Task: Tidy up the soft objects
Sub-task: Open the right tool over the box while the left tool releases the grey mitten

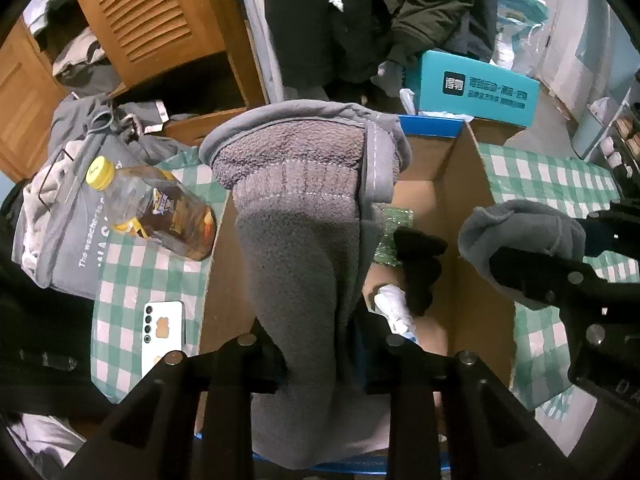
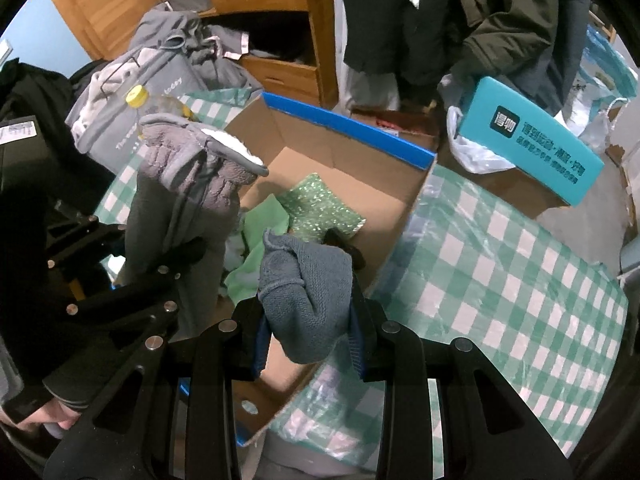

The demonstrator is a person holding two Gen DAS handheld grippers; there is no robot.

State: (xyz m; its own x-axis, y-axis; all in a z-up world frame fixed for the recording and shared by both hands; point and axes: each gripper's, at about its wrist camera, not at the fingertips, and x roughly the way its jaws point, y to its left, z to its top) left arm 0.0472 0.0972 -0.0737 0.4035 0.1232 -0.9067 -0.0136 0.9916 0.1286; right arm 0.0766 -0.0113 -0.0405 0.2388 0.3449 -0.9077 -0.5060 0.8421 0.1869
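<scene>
My left gripper (image 1: 320, 364) is shut on a thick grey glove (image 1: 296, 216) and holds it upright above the open cardboard box (image 1: 468, 216). The glove also shows in the right wrist view (image 2: 192, 168), held by the left gripper (image 2: 176, 264). My right gripper (image 2: 310, 332) is shut on a blue-grey knitted glove (image 2: 304, 280) over the box's near edge. In the left wrist view this glove (image 1: 520, 236) hangs at the right in the right gripper (image 1: 560, 276). Inside the box (image 2: 360, 184) lie a green sequined pouch (image 2: 320, 208), a green cloth (image 2: 260, 240) and a black item (image 1: 420, 264).
The box sits on a green-and-white checked cloth (image 2: 500, 280). Left of it lie an oil bottle with a yellow cap (image 1: 156, 208), a white phone (image 1: 164, 332) and a heap of grey clothes (image 1: 76, 216). A teal carton (image 2: 532, 148) and dark jackets (image 2: 460, 20) are behind.
</scene>
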